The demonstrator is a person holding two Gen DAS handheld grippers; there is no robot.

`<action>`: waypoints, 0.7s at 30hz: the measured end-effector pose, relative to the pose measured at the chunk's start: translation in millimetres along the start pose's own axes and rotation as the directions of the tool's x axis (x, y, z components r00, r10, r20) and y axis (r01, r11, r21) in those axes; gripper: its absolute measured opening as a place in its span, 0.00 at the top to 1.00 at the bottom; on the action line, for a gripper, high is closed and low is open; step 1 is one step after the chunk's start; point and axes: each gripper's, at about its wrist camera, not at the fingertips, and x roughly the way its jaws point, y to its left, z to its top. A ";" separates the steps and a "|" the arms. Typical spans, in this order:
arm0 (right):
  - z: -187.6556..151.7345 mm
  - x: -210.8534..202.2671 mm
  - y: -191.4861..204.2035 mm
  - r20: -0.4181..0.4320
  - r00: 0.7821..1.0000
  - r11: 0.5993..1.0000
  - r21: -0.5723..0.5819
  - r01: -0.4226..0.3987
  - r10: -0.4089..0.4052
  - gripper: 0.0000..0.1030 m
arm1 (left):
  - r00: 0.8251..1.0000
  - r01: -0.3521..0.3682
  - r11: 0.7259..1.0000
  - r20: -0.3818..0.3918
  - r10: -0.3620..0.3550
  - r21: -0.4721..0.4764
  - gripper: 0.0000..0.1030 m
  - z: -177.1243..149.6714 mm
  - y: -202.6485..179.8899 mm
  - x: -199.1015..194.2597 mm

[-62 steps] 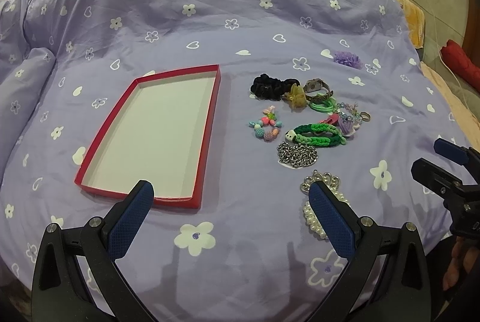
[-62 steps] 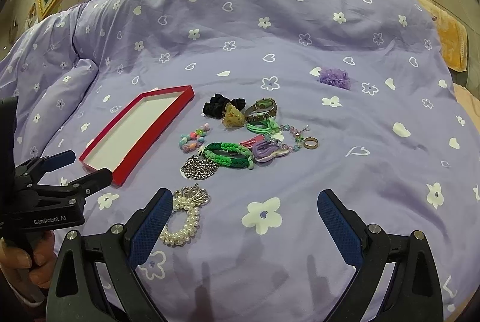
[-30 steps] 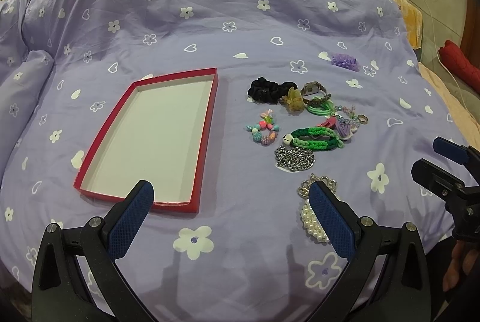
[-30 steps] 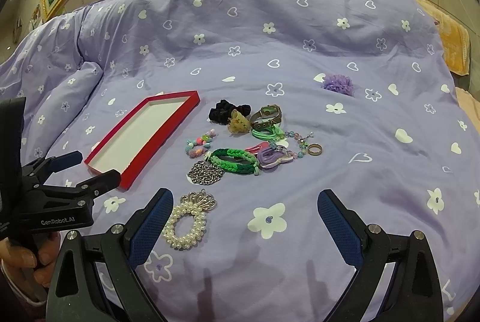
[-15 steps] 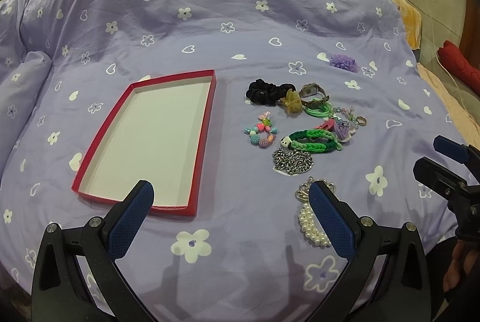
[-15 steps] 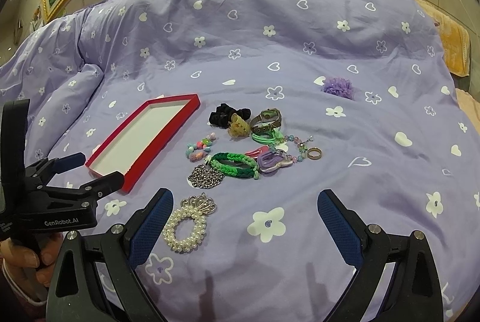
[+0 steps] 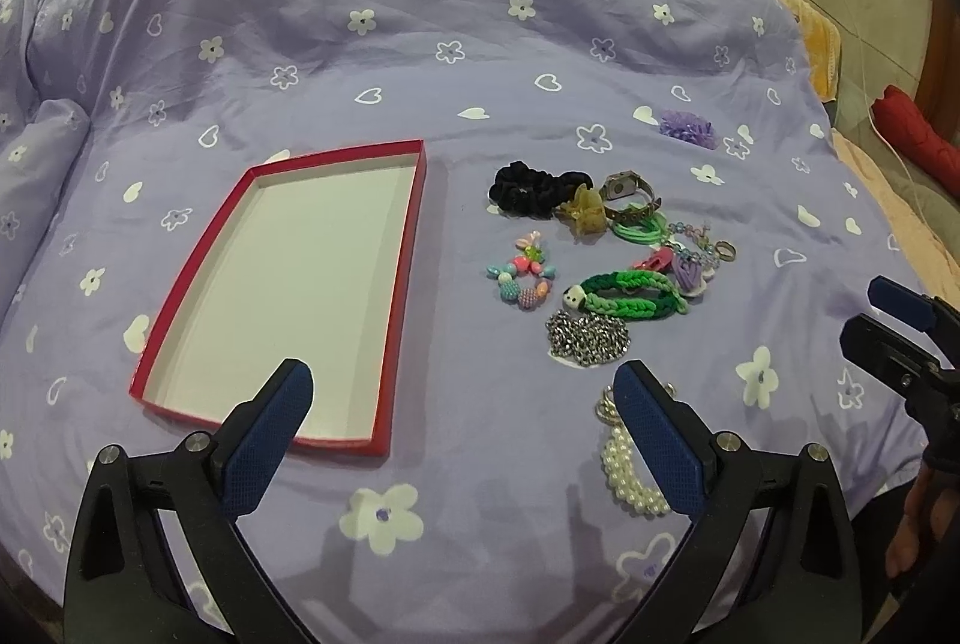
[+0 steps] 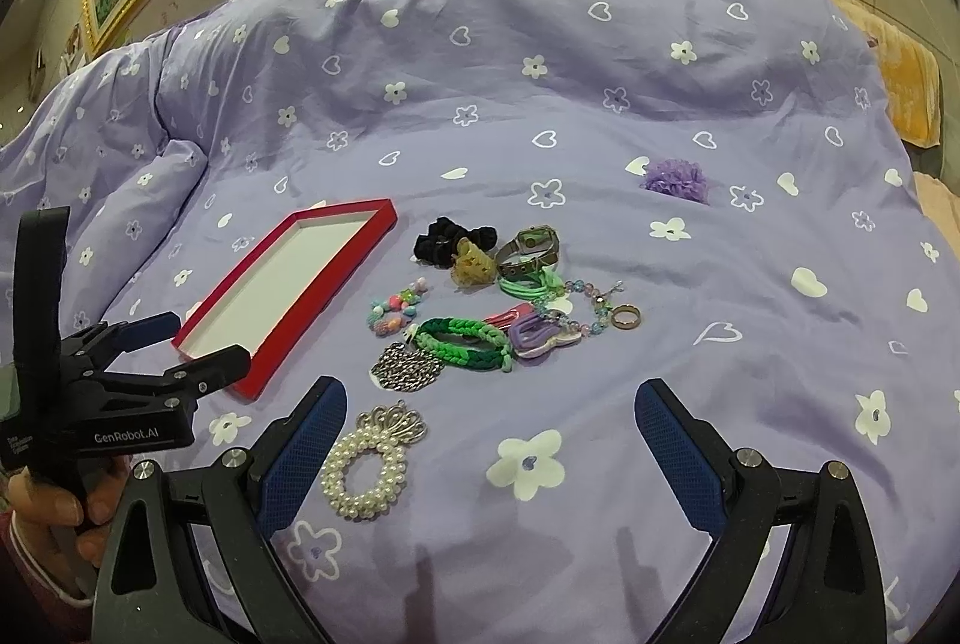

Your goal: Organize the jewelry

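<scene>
Nothing is sorted yet. The shallow red cardboard tray with white inside (image 7: 414, 248) is empty on the purple flowered bedcover (image 7: 420, 44). All jewelry lies in a cluster beside it, the white pearl bracelet with silver crown charm (image 8: 366, 464) nearest. The left gripper (image 7: 462, 404) and the right gripper (image 8: 489, 419) are both wide apart and carry nothing.

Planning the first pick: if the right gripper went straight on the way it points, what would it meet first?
Probably bare bedspread: the right gripper is open; the pearl bracelet lies beside its left finger, off the line.
</scene>
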 end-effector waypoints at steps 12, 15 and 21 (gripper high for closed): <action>18.4 31.8 -30.5 -0.018 0.999 0.997 0.073 -0.033 0.035 0.06 | 0.998 0.043 0.999 -0.052 -0.042 0.023 0.07 22.6 -0.1 41.2; 26.3 44.4 -36.6 -0.021 0.999 0.995 0.085 -0.042 0.044 0.06 | 0.997 0.047 0.998 -0.060 -0.045 0.041 0.08 30.3 -5.2 53.0; 49.2 82.4 -50.1 -0.045 0.997 0.991 0.117 -0.060 0.066 0.23 | 0.994 0.064 0.996 -0.098 -0.057 0.069 0.19 47.2 -12.6 84.8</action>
